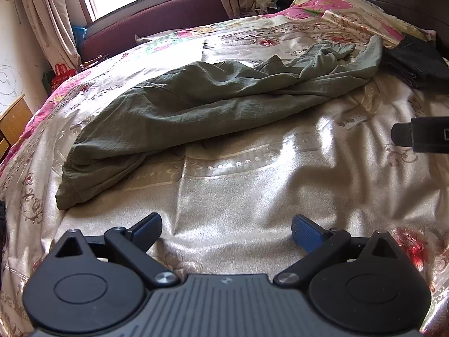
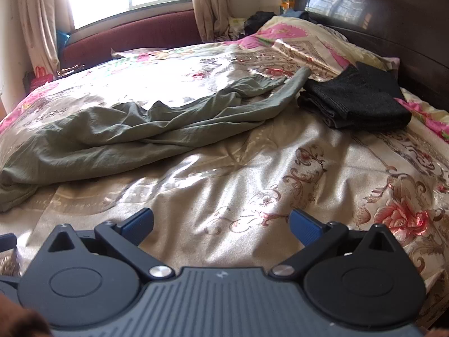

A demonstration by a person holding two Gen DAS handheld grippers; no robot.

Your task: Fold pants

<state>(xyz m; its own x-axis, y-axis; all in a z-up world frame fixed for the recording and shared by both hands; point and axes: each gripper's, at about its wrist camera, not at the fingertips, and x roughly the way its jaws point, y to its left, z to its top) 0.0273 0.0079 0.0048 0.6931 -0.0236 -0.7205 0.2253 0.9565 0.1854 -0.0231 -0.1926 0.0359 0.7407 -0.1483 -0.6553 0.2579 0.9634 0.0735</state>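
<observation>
Green pants (image 1: 202, 104) lie crumpled across flowery bedspread (image 1: 252, 196), not folded yet. L gripper (image 1: 226, 229) & R gripper (image 2: 221, 223) hover near, jaws wide apart, nothing inside, prob ready to grab. Dark folded clothes (image 2: 362, 98) sit by headboard, likely done.

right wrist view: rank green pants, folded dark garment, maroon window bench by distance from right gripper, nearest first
From the right gripper, jaws open and empty:
1. green pants, crumpled, ahead-left on the bedspread
2. folded dark garment, ahead-right, near the headboard
3. maroon window bench, past the bed's far edge, under the window
</observation>
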